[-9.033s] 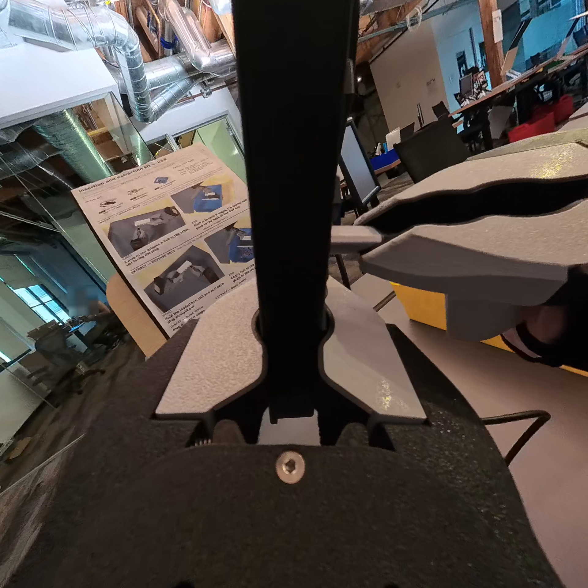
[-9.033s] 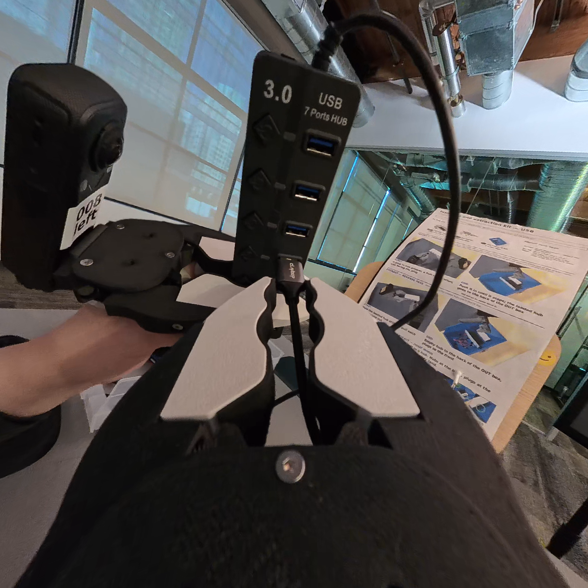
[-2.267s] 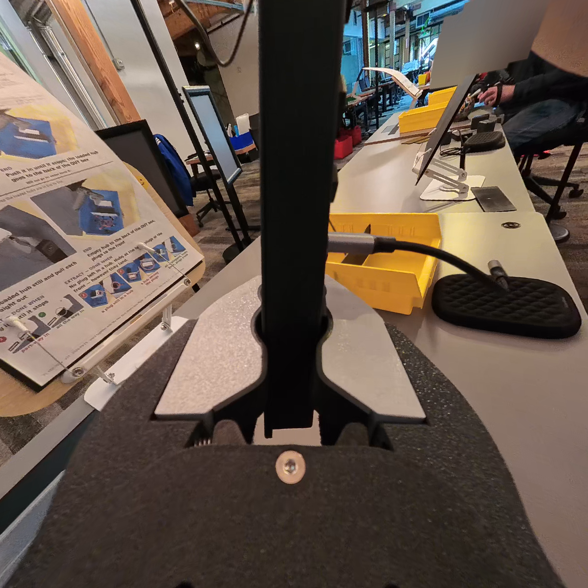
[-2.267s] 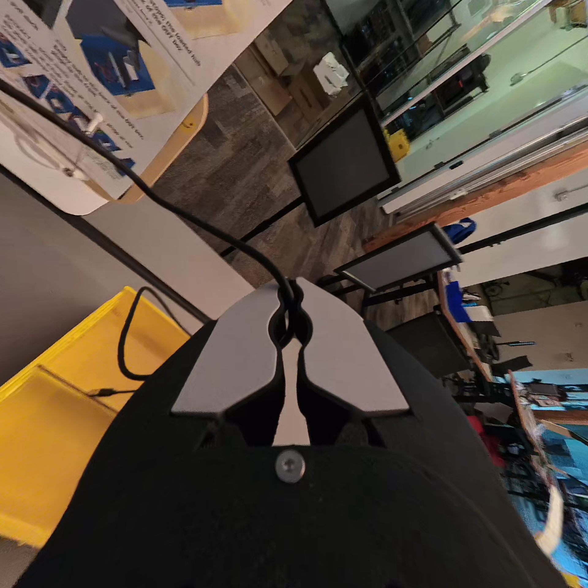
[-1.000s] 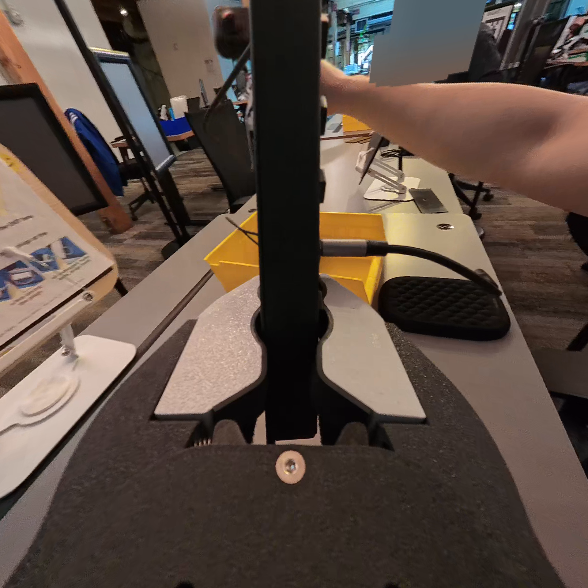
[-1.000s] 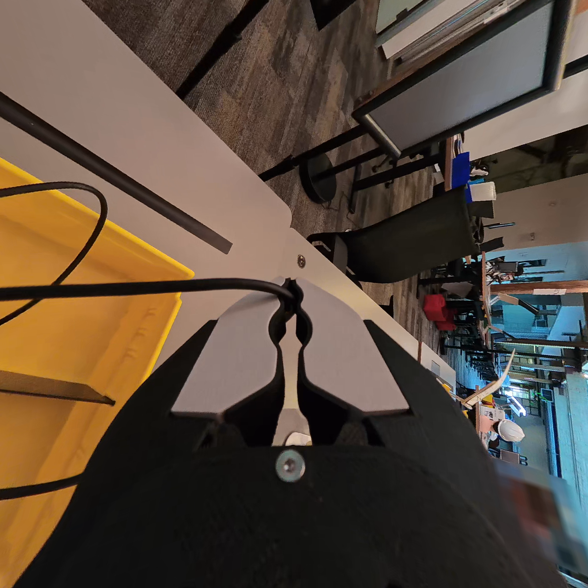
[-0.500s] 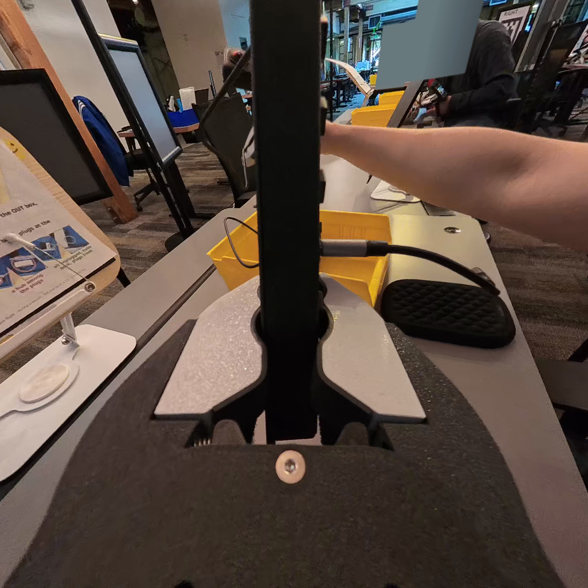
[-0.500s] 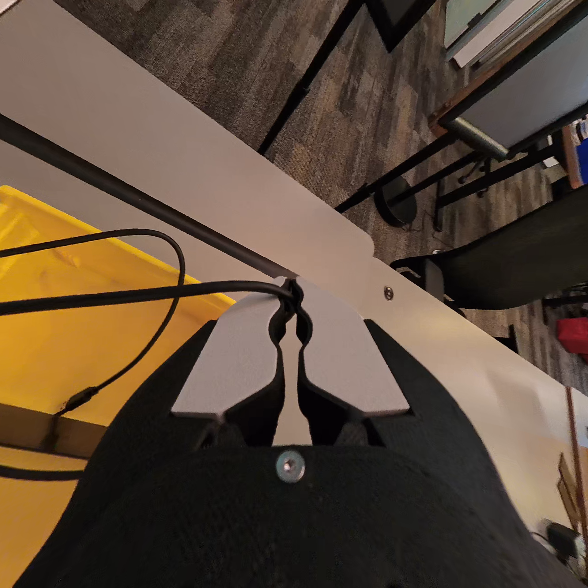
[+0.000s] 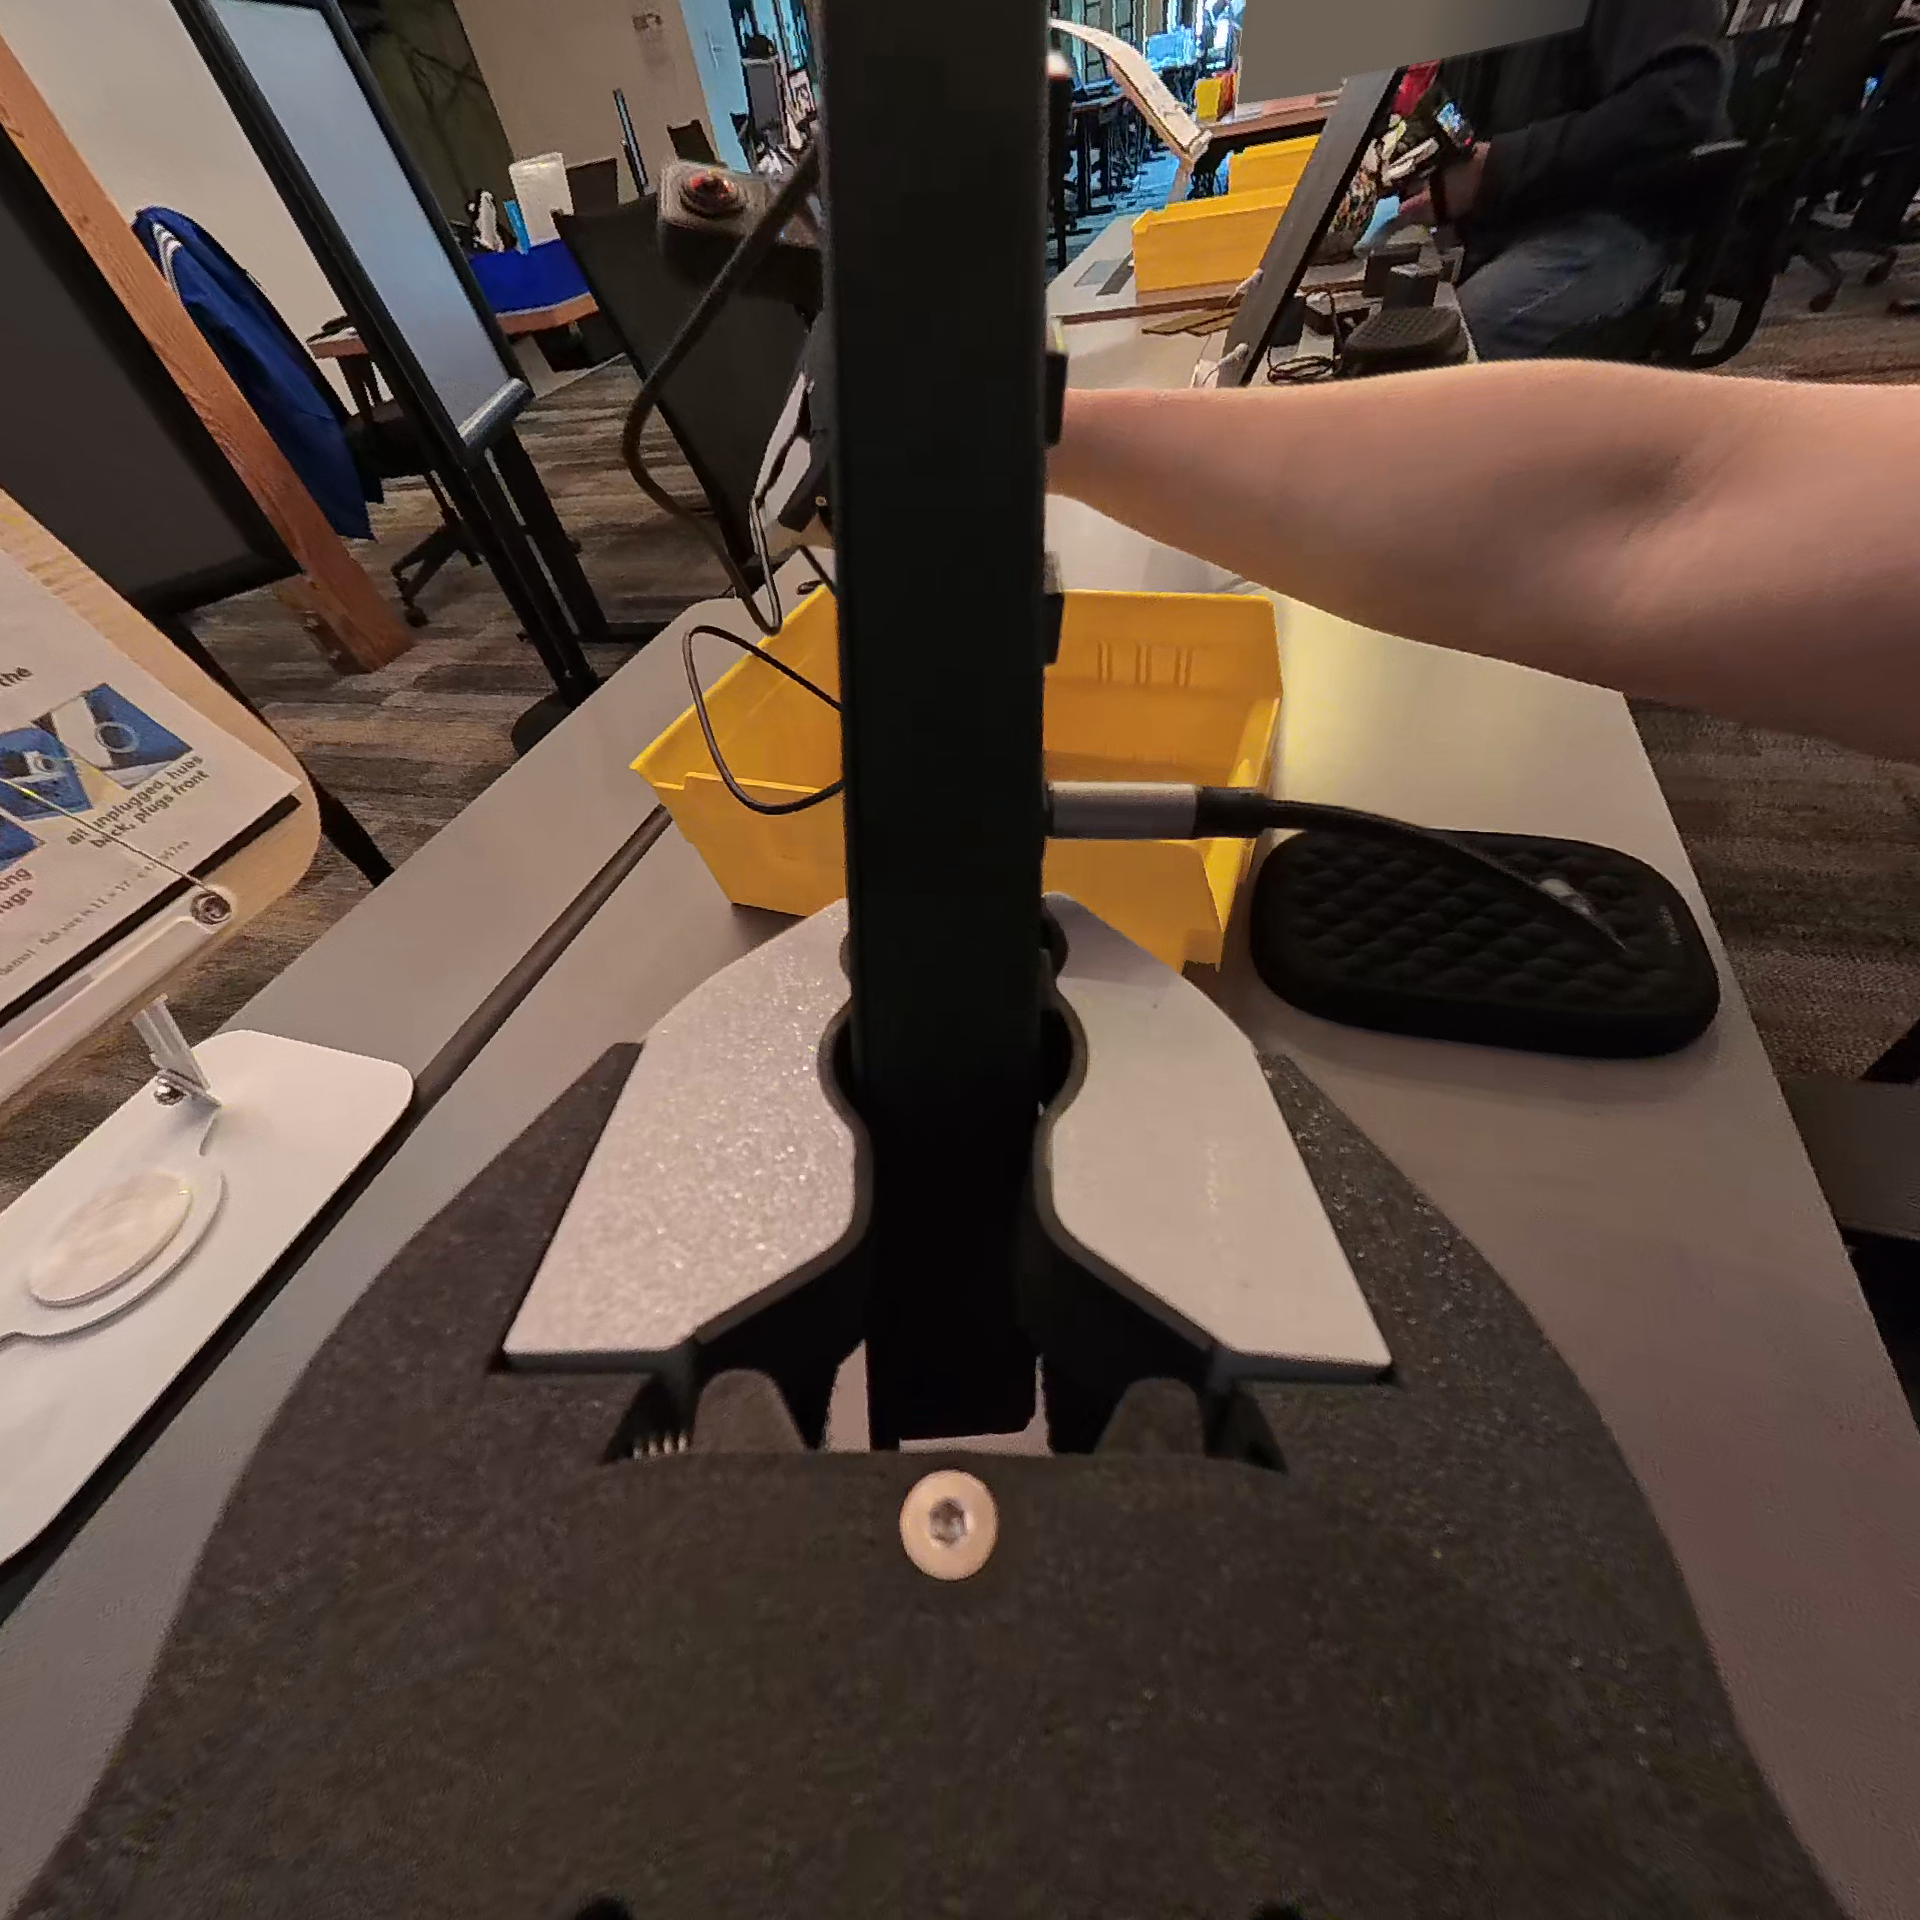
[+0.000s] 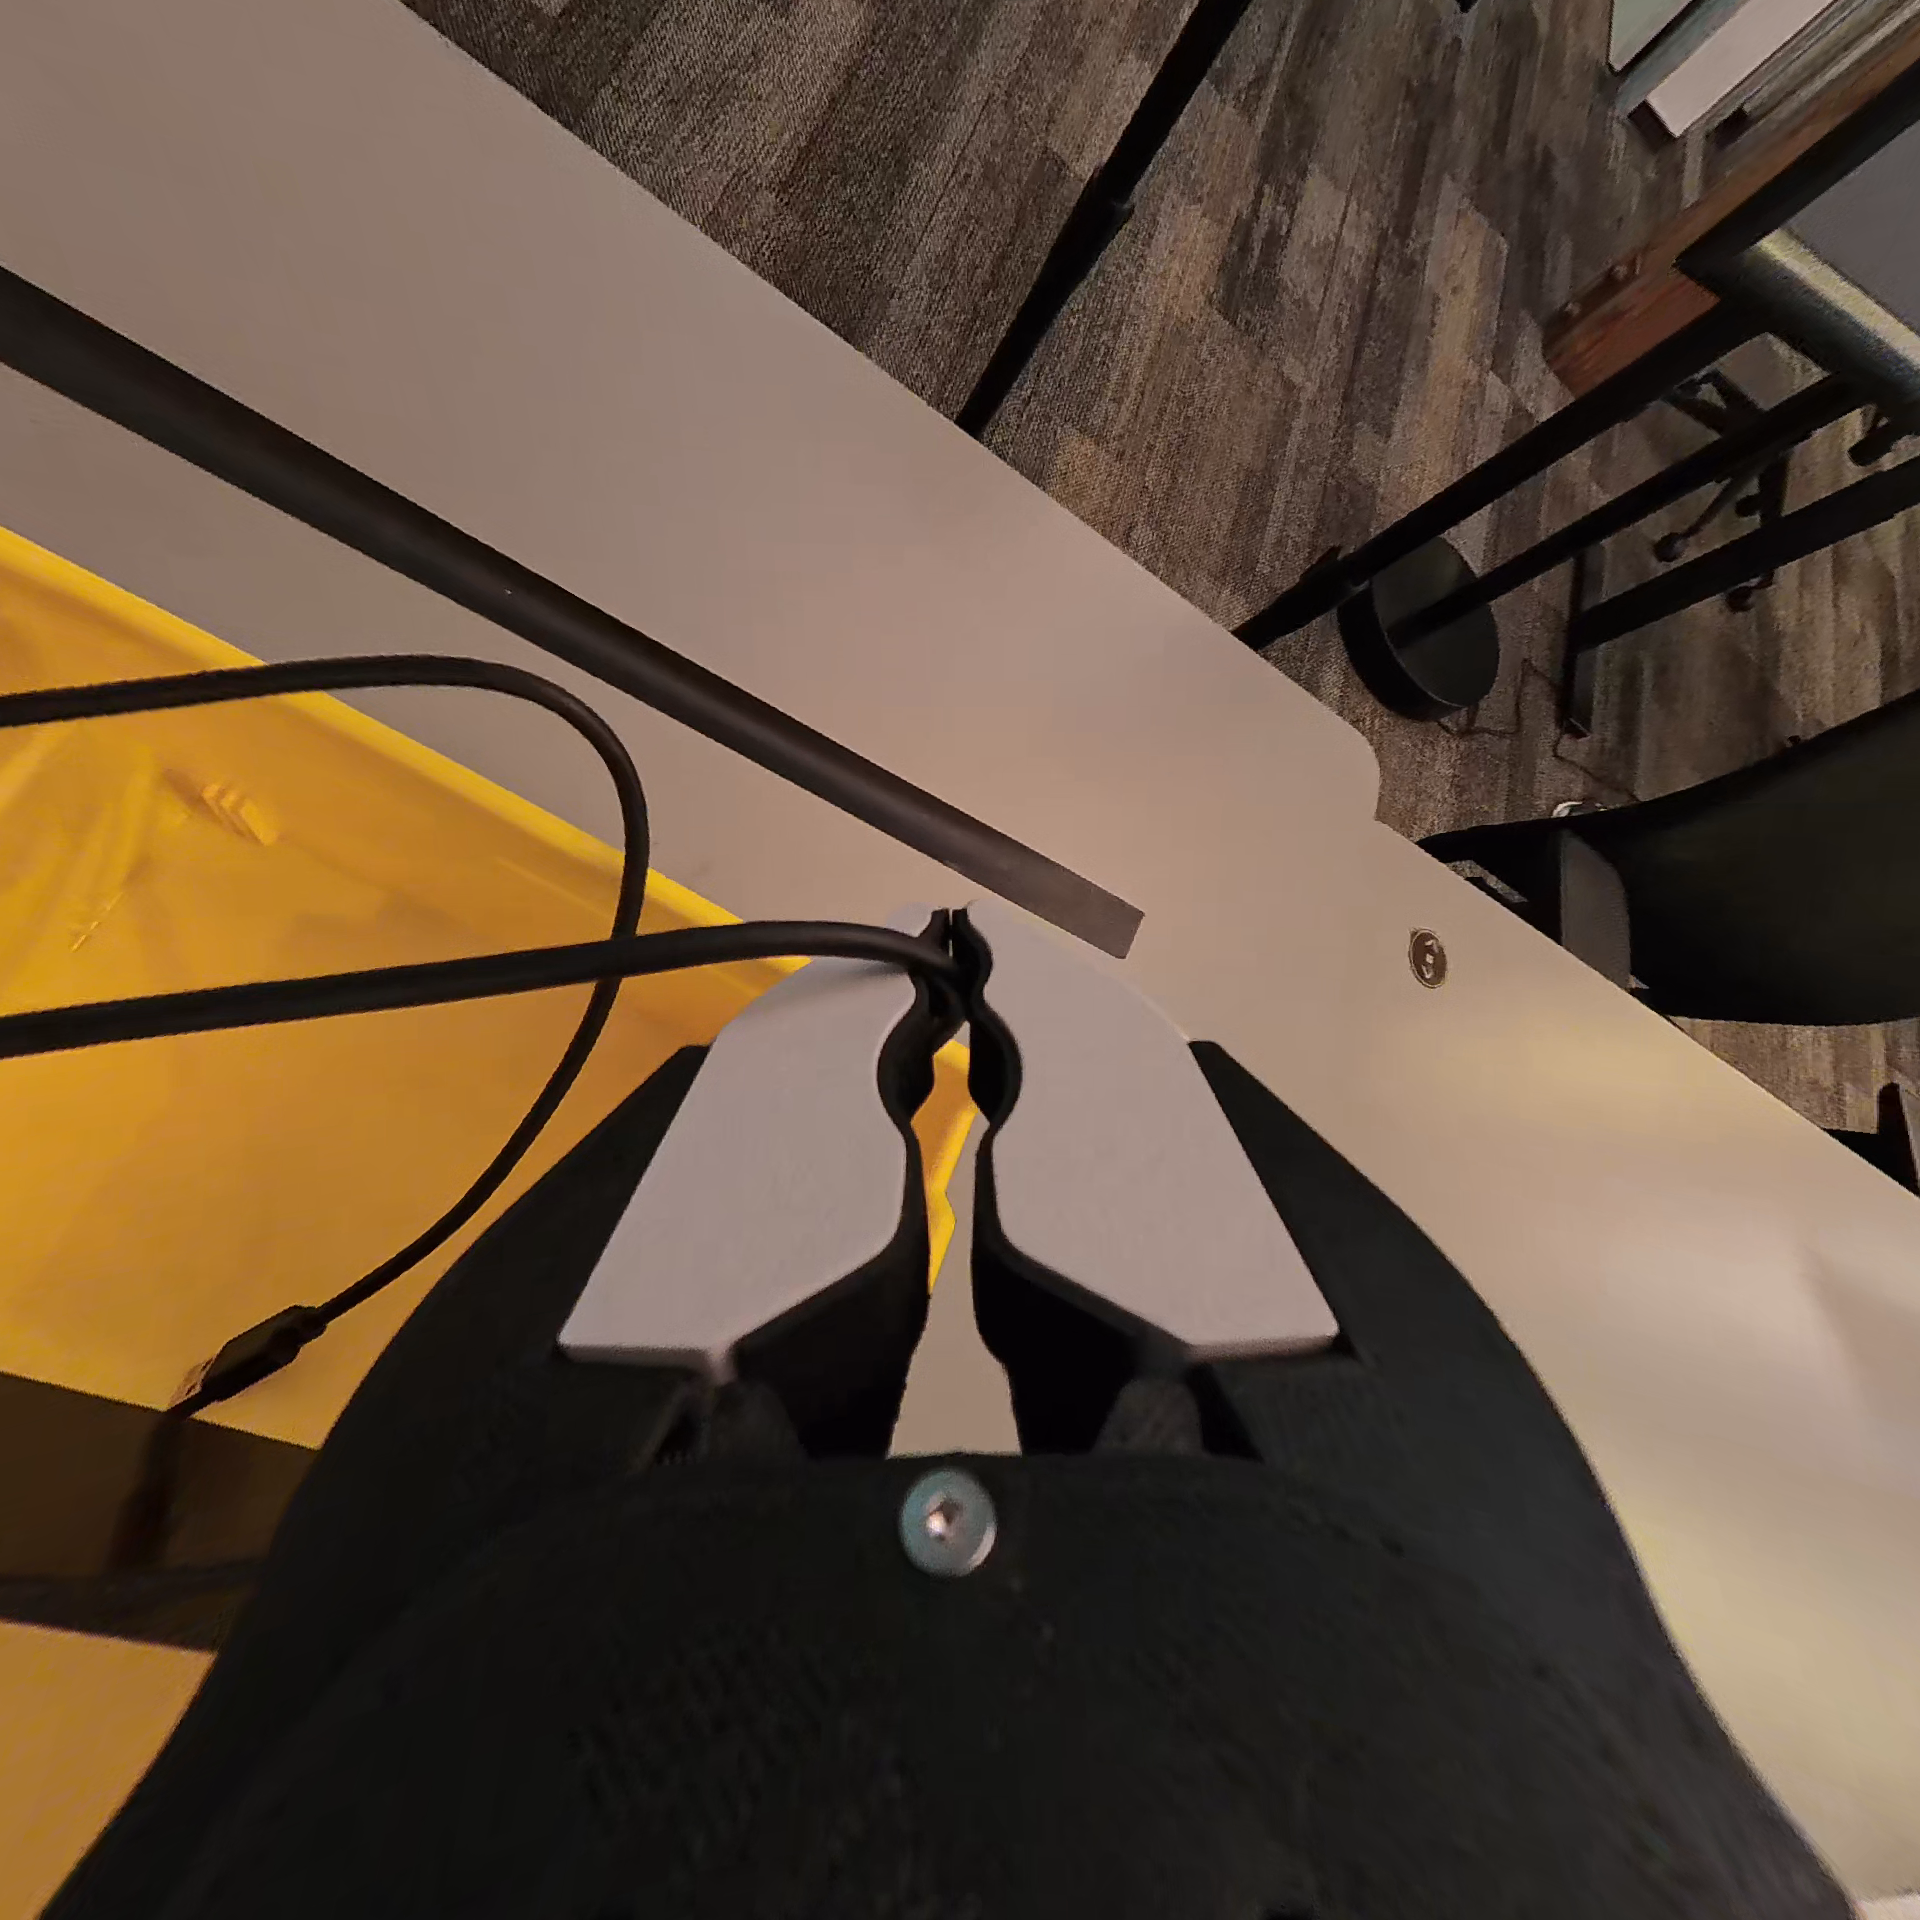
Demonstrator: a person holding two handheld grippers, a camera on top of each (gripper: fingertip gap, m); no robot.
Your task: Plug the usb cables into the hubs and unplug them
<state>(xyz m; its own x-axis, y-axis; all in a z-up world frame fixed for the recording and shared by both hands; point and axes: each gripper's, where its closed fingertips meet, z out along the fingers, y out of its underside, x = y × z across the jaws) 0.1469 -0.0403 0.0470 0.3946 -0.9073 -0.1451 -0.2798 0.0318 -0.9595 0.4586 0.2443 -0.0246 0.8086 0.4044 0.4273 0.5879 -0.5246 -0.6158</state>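
Jaws of the left gripper (image 9: 943, 997) squeeze a tall black plastic hub (image 9: 940, 520); right gripper (image 10: 961, 935) jaws pinch a thin black cable (image 10: 416, 982) above the yellow plastic bin (image 10: 156, 1039).

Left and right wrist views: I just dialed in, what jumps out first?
In the left wrist view, the black hub stands upright, clamped in the left gripper, with a grey plug in its right side. Behind it sits a yellow bin, a bare forearm reaching over it. In the right wrist view, the right gripper pinches a black cable above that bin.
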